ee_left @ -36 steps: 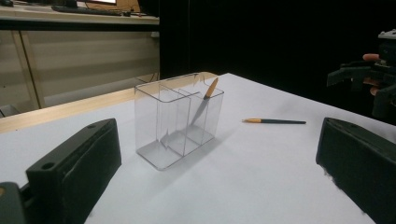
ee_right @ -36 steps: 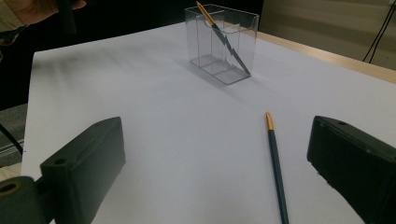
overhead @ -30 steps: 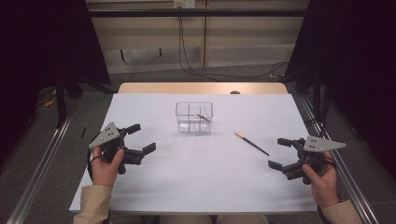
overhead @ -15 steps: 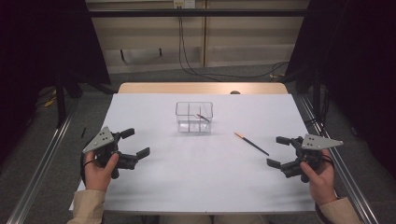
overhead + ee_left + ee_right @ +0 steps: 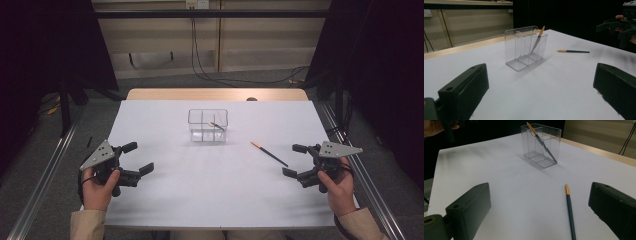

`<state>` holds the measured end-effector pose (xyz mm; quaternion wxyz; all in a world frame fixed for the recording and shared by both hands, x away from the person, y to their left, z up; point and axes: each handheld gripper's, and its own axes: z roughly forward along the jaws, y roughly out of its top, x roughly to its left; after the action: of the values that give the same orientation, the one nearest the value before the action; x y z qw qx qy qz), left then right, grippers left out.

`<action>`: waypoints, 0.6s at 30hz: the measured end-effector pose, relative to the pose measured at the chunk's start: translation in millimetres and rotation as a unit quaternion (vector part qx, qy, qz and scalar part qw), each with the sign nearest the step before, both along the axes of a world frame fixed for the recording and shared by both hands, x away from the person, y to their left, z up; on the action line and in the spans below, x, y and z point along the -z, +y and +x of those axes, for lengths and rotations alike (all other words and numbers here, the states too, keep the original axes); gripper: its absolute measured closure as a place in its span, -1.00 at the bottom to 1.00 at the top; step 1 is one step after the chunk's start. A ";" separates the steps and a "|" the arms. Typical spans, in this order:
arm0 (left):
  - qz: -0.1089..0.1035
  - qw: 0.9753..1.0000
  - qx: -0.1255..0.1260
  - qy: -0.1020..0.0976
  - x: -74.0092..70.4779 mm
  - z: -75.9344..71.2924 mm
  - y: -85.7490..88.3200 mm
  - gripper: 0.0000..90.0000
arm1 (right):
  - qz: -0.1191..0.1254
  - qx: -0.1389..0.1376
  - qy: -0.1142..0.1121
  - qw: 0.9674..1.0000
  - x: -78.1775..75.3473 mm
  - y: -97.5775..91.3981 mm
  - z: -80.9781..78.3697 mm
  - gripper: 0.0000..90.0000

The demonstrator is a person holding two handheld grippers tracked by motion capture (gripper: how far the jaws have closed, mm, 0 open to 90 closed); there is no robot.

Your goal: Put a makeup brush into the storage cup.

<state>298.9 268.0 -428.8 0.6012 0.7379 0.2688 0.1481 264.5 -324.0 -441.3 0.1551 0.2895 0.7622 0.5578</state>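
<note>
Left gripper [image 5: 136,160] sits near the surface's [image 5: 210,200] left edge, toward the near left corner, held in the person's left hand [image 5: 97,187]; jaws wide open, nothing between them. Right gripper [image 5: 296,161] is near the right edge at about the same depth, in the right hand [image 5: 340,190]; jaws also spread apart and empty. Both hover low over the white surface, well apart from each other. Next out: a dark pen with an orange end [image 5: 269,153] lies flat on the surface, right of centre, just beyond the right gripper and nearer to it than to the left one. In the right gripper view the pen [image 5: 570,212] lies between the two jaws' lines of sight, closer to the right-hand jaw, orange end pointing away, not touched. Farther out, about mid-surface and slightly toward the far edge, stands a clear plastic organiser [image 5: 208,125] with compartments, upright. A second orange-tipped pen [image 5: 217,125] leans tilted inside its right-hand compartment, orange end up over the rim; left gripper view shows the same [image 5: 537,40]. Behind the white cover, a strip of wooden edge [image 5: 215,94] runs along the far side.
</note>
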 end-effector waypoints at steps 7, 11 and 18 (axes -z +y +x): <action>0.004 1.000 -0.001 -0.005 -0.2 -1.7 2.7 -1.00 | -0.001 -0.005 0.003 1.000 1.6 0.3 3.4 -0.92; 0.004 1.000 -0.001 -0.004 0.6 -1.3 2.3 -1.00 | -0.001 -0.003 0.003 1.000 1.9 -1.0 3.0 -0.92; 0.006 1.000 0.002 -0.001 2.8 -2.6 1.8 -1.00 | 0.000 -0.001 -0.001 1.000 -0.3 -0.7 4.0 -0.92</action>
<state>296.3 269.7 -431.6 0.5972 0.7421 0.2653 0.1494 268.5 -324.6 -441.0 0.1551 0.2887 0.7620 0.5585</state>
